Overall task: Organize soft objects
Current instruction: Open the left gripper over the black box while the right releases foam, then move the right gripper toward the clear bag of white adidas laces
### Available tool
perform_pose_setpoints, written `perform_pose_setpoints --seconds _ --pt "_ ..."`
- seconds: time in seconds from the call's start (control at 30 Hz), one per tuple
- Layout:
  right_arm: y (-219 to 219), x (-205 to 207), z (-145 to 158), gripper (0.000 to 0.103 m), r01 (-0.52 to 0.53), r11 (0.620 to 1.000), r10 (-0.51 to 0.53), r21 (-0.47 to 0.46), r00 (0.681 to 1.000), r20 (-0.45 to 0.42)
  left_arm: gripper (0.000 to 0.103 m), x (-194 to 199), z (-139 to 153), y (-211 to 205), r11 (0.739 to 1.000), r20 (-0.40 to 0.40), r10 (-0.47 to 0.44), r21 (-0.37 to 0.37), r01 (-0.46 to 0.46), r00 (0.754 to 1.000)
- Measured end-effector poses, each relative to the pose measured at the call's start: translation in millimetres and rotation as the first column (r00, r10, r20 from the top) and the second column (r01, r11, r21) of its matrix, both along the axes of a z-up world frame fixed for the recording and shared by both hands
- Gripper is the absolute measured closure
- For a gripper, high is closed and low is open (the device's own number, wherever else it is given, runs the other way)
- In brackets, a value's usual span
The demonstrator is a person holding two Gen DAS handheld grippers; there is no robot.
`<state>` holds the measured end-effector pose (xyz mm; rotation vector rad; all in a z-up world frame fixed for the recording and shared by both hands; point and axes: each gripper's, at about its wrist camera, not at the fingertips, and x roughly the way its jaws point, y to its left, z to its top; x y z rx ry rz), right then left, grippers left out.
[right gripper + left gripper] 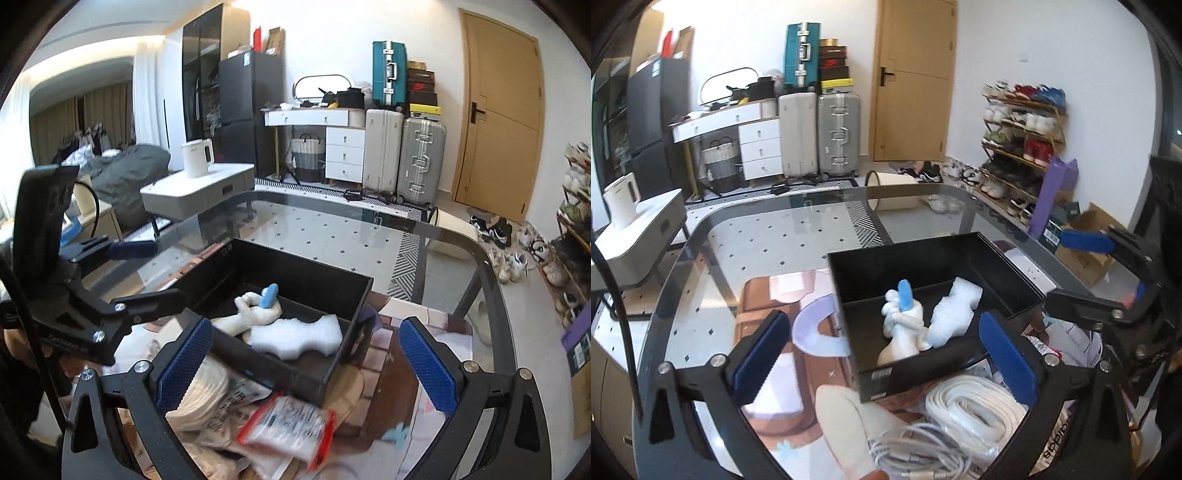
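**A:** Start with the left wrist view. What's the left gripper [882, 363] doing?

**B:** Its two blue-padded fingers are spread wide with nothing between them. It hangs over the near edge of the glass table [746, 236], and the black box [923, 258] sits between the fingers, farther off.

**A:** And inside the box?

**B:** A white plaster hand [901, 325] leaning against the near wall, with a blue piece [905, 295] sticking up out of its fist. Just to its right lies a white foam piece [951, 314], touching the hand's base.

**A:** Anything outside the box?

**B:** In front of it, a coiled white strap [975, 410] and a bundle of white cable [916, 454], beside a pale insole [842, 417]. The right gripper [1108, 273] shows at the right edge, fingers apart.

**A:** Now the right wrist view.

**B:** The right gripper [306, 365] is open as well, holding nothing. The box [325, 376] sits just beyond its fingers, with the plaster hand [251, 314] lying on its side and the foam piece [295, 336] in front of it, the two touching.

**A:** And nearer the camera?

**B:** A clear bag with red edges [288, 428] lies blurred between the fingers, outside the box. The coiled strap [203, 395] is partly hidden behind the left finger. The left gripper [144, 273] comes in from the left, fingers apart, by the box's far corner.
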<state>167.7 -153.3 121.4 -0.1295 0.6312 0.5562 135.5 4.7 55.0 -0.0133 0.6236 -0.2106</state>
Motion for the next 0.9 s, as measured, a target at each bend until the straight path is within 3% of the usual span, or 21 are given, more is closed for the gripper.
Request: perform_pose_setpoints --seconds 0.43,0.9 --pt "-6 -57 -8 0.001 0.039 0.999 -0.038 0.033 0.998 -0.043 0.000 -46 -1 13 0.998 0.013 0.065 -0.026 -0.064 0.998" --pt "-13 -92 -26 0.001 0.066 0.997 -0.063 0.034 0.995 -0.071 0.000 -79 -8 7 0.996 0.009 0.084 0.014 -0.084 0.996"
